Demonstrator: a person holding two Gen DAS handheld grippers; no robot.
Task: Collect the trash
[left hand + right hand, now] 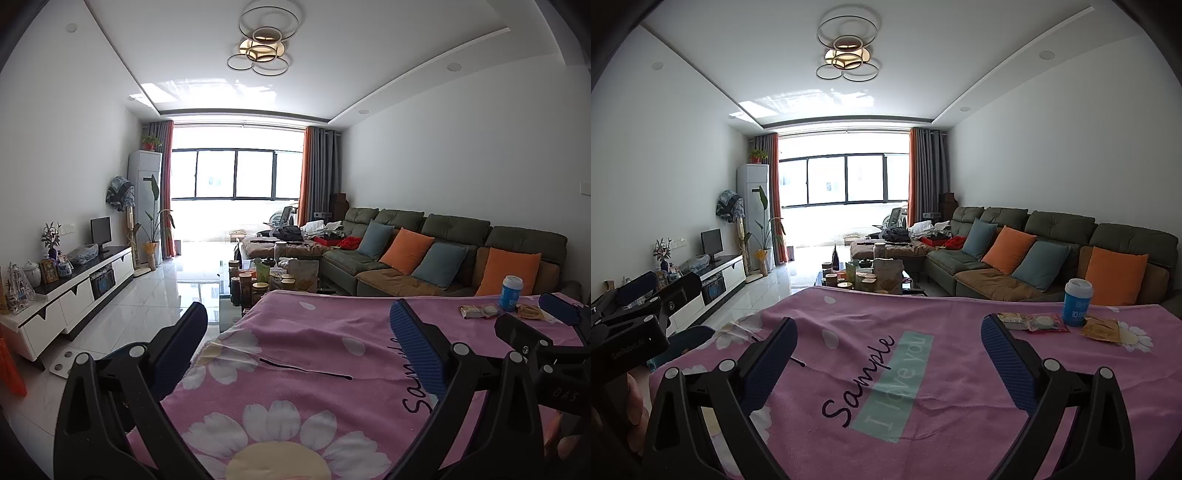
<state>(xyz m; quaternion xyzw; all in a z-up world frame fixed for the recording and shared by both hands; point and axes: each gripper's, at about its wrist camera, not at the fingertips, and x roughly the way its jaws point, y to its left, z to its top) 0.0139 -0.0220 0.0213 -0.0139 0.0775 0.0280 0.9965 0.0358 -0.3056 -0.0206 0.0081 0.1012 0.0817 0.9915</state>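
Note:
A pink flowered cloth (923, 314) covers the table. At its far right lie snack wrappers: a tan one (1012, 320), a red-edged one (1047, 322) and a yellow-brown one (1102, 328), beside a blue cup with a white lid (1078, 302). The left wrist view shows the same wrappers (476, 311) and cup (511, 291). A clear plastic scrap (229, 354) and a thin black stick (306, 369) lie near the cloth's left edge. My left gripper (299, 321) is open over the cloth's left part, holding nothing. My right gripper (890, 332) is open over the middle, short of the wrappers.
Beyond the table stands a glass coffee table (827, 275) crowded with jars and packets. A green sofa with orange and blue cushions (1008, 251) runs along the right wall. A white TV cabinet (74, 291) lines the left wall, with tiled floor (155, 295) between.

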